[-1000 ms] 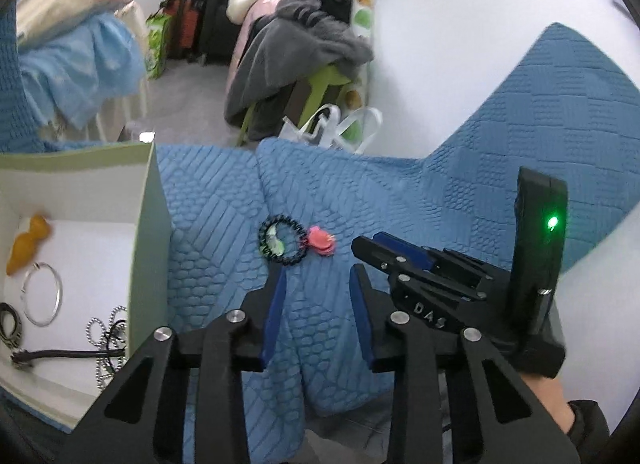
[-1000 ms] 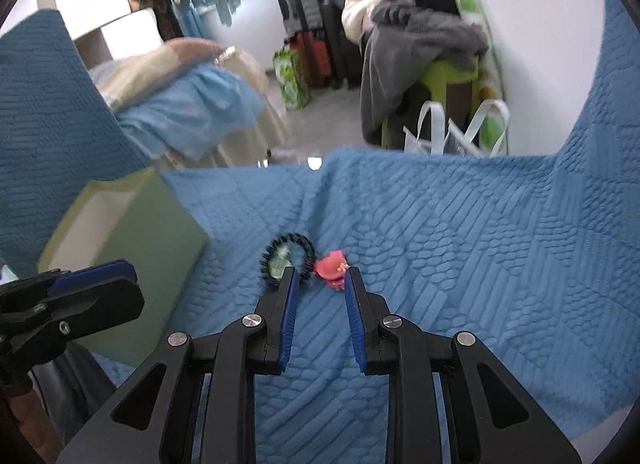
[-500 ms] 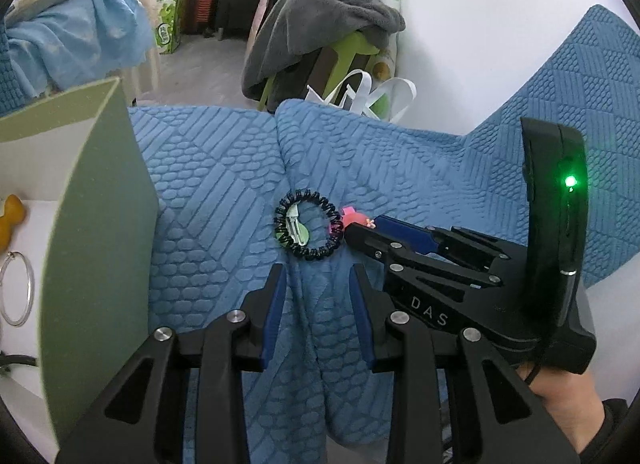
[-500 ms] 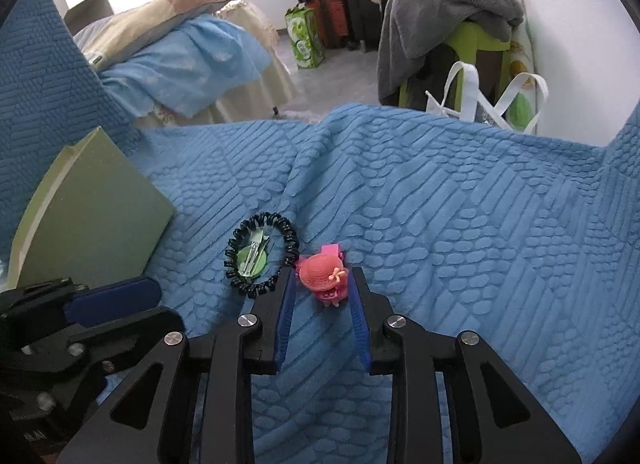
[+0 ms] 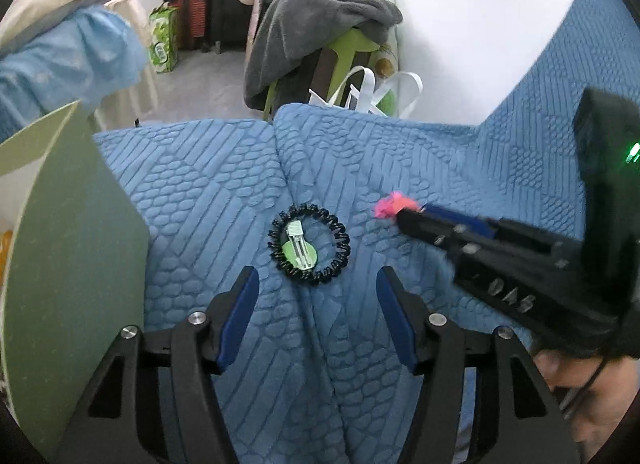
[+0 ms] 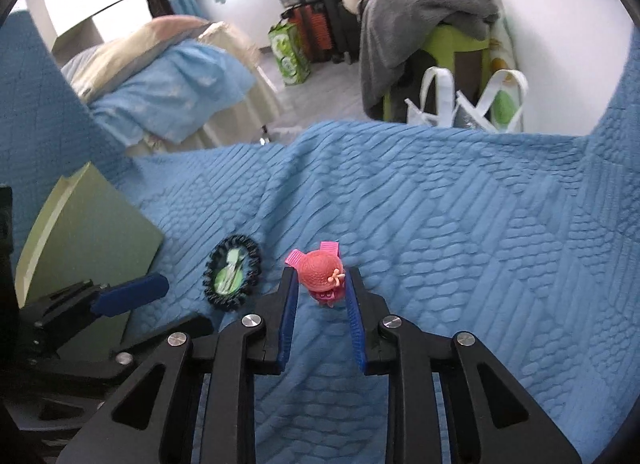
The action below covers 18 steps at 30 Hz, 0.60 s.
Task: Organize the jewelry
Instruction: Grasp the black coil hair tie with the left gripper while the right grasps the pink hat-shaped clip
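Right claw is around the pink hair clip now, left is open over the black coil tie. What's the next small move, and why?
Probably close the right claw on the pink hair clip. The clip sits between its blue pads, which look slightly apart from it, so it isn't gripped yet. The left claw is open short of the black coil tie, so it can wait.
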### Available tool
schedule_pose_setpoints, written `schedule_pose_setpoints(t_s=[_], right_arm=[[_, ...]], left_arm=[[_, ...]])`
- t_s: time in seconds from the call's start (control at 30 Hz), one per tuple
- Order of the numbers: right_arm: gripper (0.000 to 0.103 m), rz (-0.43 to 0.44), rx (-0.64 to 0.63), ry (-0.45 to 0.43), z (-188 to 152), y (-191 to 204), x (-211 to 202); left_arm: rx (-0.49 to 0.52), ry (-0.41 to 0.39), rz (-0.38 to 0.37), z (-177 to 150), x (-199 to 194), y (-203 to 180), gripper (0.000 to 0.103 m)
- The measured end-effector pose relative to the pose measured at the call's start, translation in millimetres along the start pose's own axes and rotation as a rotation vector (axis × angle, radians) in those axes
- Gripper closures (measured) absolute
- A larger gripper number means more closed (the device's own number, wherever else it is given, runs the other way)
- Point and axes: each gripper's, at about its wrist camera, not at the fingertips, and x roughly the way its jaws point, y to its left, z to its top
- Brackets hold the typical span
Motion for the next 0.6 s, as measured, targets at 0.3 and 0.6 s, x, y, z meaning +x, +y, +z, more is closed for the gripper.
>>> schedule_pose_setpoints(t_s=[0.3, 0.6], right_arm=[[0.082, -0.019, 0.072, -0.023, 0, -20, -7], [0.081, -0.024, 0.07, -0.021, -1, -20, -8]], left_arm=[[0.063, 0.003, 0.058, 8, 25, -10, 0.045], [-0.005, -0.003, 0.059, 11, 24, 5, 0.075]])
